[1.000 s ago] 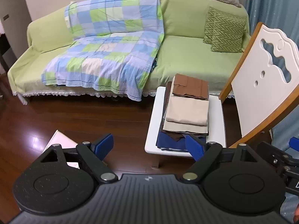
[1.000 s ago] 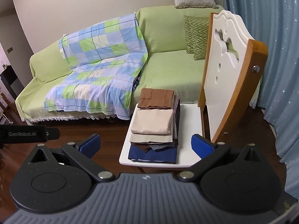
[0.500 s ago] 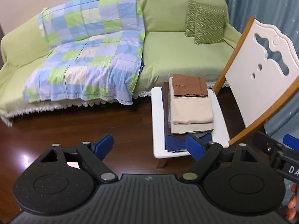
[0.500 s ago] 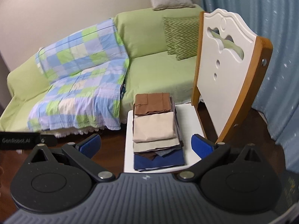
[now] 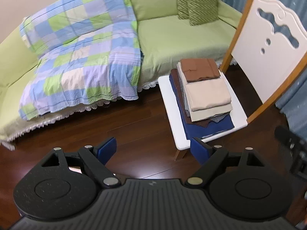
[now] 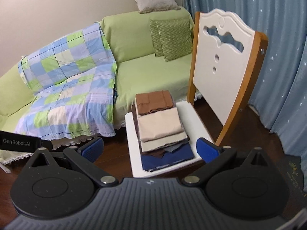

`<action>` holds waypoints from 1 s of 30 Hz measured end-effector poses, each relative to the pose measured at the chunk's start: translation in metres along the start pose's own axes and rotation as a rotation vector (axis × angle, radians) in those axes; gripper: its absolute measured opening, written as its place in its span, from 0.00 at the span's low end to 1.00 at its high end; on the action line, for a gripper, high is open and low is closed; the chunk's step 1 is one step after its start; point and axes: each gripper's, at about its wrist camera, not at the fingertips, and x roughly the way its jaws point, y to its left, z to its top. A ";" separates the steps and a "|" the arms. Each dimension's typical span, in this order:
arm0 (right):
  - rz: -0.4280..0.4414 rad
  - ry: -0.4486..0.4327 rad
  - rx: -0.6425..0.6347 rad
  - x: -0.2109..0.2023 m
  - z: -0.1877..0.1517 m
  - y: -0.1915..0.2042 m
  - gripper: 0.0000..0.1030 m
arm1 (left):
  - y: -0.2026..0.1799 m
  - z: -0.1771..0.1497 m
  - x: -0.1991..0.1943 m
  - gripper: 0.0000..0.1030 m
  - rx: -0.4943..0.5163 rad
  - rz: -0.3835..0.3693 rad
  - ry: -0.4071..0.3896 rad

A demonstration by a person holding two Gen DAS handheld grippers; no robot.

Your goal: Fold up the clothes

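A stack of folded clothes [image 5: 205, 94] [image 6: 160, 122] rests on the white seat of a chair [image 5: 168, 94] [image 6: 193, 118]: brown piece on top, beige ones under it, dark blue at the bottom. My left gripper [image 5: 153, 149] hangs open over the dark floor, left of the chair's near corner, holding nothing. My right gripper [image 6: 149, 150] is open too, hovering just short of the stack's near edge, empty. The left gripper's black body [image 6: 19, 140] shows at the left in the right wrist view.
A green sofa [image 5: 172, 32] [image 6: 145, 71] stands behind the chair, with a checked blue-green blanket [image 5: 82, 51] [image 6: 71, 88] draped over its left half and patterned cushions [image 6: 172, 36]. The chair's white backrest [image 6: 224, 63] rises at right. Blue curtains [image 6: 278, 48] hang beyond. Dark wood floor [image 5: 96, 126] lies between.
Both grippers have swung and advanced toward the chair; the stack of clothes appears larger and nearer. Both stay open and empty.
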 end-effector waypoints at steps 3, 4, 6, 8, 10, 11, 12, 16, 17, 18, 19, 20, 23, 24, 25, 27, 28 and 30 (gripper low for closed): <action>-0.013 -0.007 0.019 0.015 0.008 0.001 0.99 | -0.001 0.021 0.017 0.83 0.010 -0.009 0.012; -0.017 -0.008 0.025 0.020 0.010 0.002 0.99 | -0.001 0.030 0.023 0.83 0.010 -0.010 0.015; -0.021 0.000 0.035 0.034 0.020 0.001 0.99 | -0.002 0.046 0.035 0.83 0.010 -0.013 0.022; -0.024 0.009 0.046 0.048 0.030 0.000 0.99 | -0.003 0.062 0.047 0.83 0.010 -0.016 0.029; -0.028 0.017 0.056 0.062 0.040 0.000 0.99 | -0.003 0.079 0.058 0.83 0.009 -0.019 0.035; -0.030 0.022 0.061 0.069 0.045 0.000 0.99 | -0.004 0.087 0.064 0.83 0.009 -0.021 0.039; -0.032 0.026 0.067 0.076 0.050 -0.001 0.99 | -0.004 0.095 0.070 0.83 0.009 -0.022 0.042; -0.040 0.043 0.088 0.104 0.069 -0.002 0.99 | -0.006 0.128 0.093 0.83 0.009 -0.028 0.056; -0.042 0.047 0.093 0.111 0.074 -0.002 0.99 | -0.006 0.136 0.099 0.83 0.009 -0.029 0.059; -0.044 0.052 0.098 0.118 0.079 -0.002 0.99 | -0.005 0.141 0.105 0.83 0.009 -0.030 0.062; -0.045 0.056 0.103 0.125 0.084 -0.003 0.99 | -0.002 0.143 0.110 0.83 0.014 -0.032 0.062; -0.047 0.060 0.109 0.132 0.089 -0.003 0.99 | -0.002 0.153 0.118 0.83 0.035 -0.036 0.062; -0.053 0.073 0.124 0.153 0.104 -0.004 0.99 | -0.007 0.174 0.127 0.83 0.077 -0.049 0.044; -0.055 0.077 0.129 0.160 0.109 -0.004 0.99 | -0.009 0.179 0.130 0.83 0.091 -0.055 0.041; -0.057 0.081 0.135 0.167 0.114 -0.004 0.99 | -0.011 0.185 0.133 0.83 0.106 -0.062 0.037; -0.062 0.090 0.147 0.181 0.123 -0.005 0.99 | -0.014 0.197 0.139 0.83 0.134 -0.075 0.031; -0.079 0.089 0.169 0.183 0.124 -0.006 0.99 | -0.016 0.204 0.144 0.83 0.156 -0.088 0.028; -0.113 0.076 0.214 0.186 0.126 -0.009 0.99 | -0.020 0.226 0.156 0.83 0.220 -0.136 0.026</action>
